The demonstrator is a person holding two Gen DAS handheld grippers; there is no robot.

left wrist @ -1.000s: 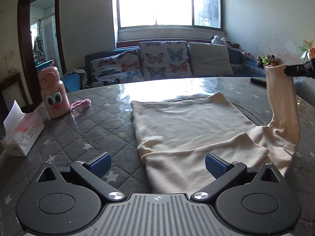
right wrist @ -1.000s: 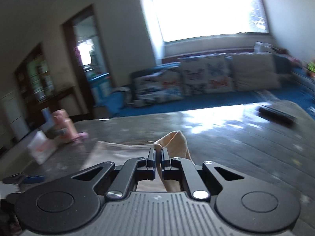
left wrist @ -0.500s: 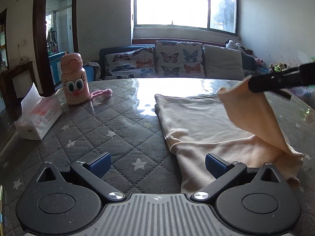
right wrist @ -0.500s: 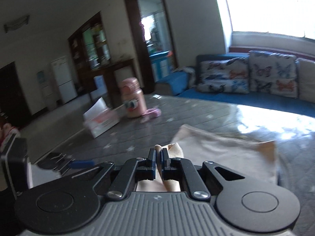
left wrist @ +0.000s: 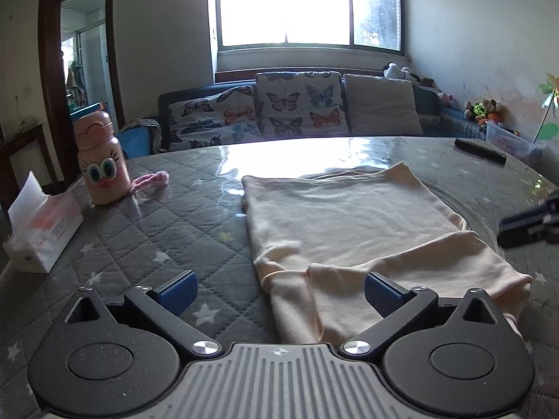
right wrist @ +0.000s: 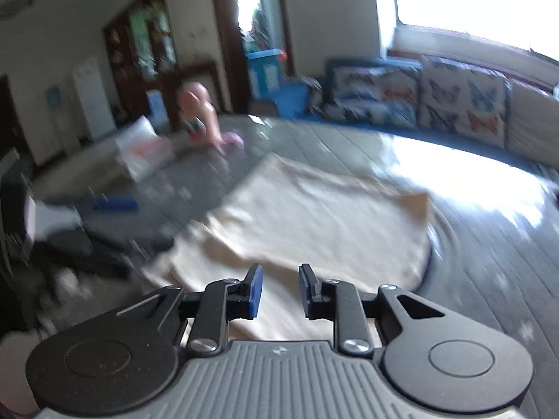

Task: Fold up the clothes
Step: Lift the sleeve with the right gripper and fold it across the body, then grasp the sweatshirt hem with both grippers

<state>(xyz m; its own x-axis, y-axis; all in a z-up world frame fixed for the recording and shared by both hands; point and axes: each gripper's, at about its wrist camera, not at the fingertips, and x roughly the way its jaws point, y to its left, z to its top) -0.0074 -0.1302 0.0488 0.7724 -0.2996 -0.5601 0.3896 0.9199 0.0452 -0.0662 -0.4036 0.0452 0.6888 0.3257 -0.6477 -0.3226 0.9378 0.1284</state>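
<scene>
A cream garment [left wrist: 349, 223] lies flat on the grey quilted table [left wrist: 146, 230], its sleeve folded across the near part of the body. My left gripper [left wrist: 279, 289] hovers wide open over the garment's near left edge, holding nothing. In the left wrist view my right gripper [left wrist: 524, 227] shows as a dark tip at the right edge, beside the cloth. The right wrist view is blurred: my right gripper [right wrist: 278, 293] has its jaws opening over the cream garment [right wrist: 314, 216], with a clear gap and no cloth pinched between the blue pads [right wrist: 254, 293].
A pink cartoon bottle [left wrist: 101, 164] and a pink band [left wrist: 150, 179] stand at the far left, a tissue box [left wrist: 42, 230] at the left edge. A black remote [left wrist: 480, 150] lies far right. A sofa with butterfly cushions [left wrist: 279, 108] sits behind the table.
My right gripper carried the raised sleeve down and leftward across the garment, let it go and drew back to the right. The sleeve now lies flat. The left gripper stayed open.
</scene>
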